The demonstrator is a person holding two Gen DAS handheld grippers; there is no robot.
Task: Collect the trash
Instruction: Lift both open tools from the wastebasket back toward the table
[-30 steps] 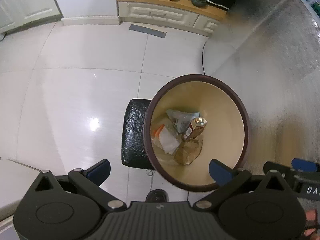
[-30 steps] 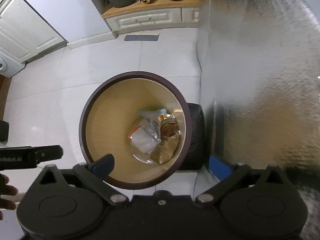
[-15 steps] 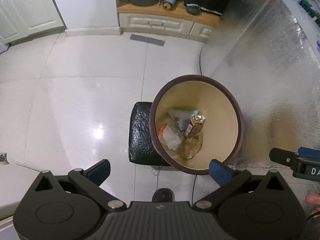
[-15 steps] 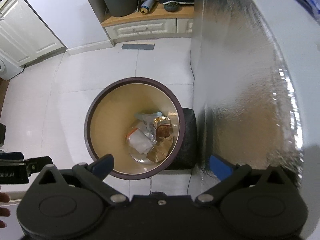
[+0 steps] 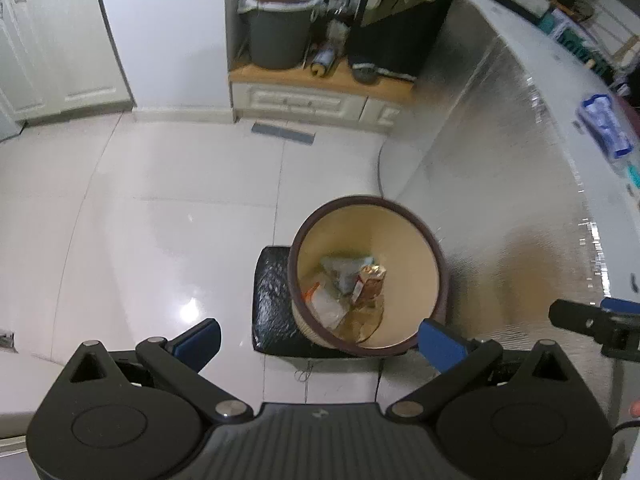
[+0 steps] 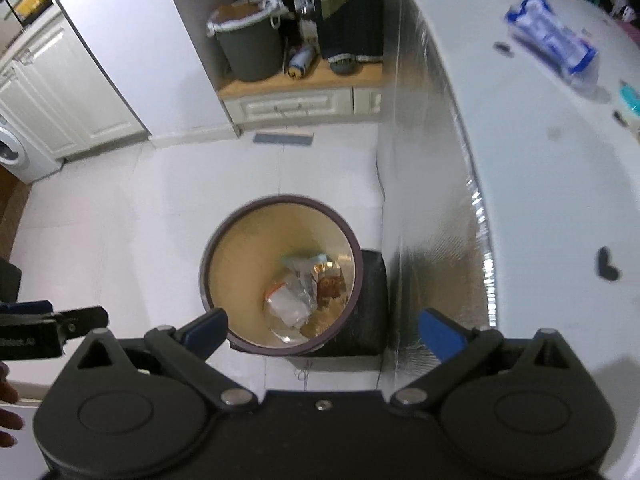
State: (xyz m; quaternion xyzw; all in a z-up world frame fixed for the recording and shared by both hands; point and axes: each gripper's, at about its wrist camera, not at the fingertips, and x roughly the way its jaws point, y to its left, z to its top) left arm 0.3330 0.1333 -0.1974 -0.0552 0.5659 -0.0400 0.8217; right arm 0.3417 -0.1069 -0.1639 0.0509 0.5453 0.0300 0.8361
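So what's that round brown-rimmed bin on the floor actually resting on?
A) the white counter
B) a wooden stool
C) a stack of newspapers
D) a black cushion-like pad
D: the bin sits partly on a shiny black pad that sticks out from under it.

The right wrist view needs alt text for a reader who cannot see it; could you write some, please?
The open, empty right gripper hangs above a round waste bin on a white tiled floor, wrappers lying at its bottom. A white table rises at right.

White glossy tile floor (image 5: 160, 220): round bin (image 5: 436, 264) stands on it, touching a black pad (image 5: 272, 300). White tabletop (image 6: 540, 160) carries a blue-white plastic package (image 6: 550, 40) and small dark scraps (image 6: 606, 264).
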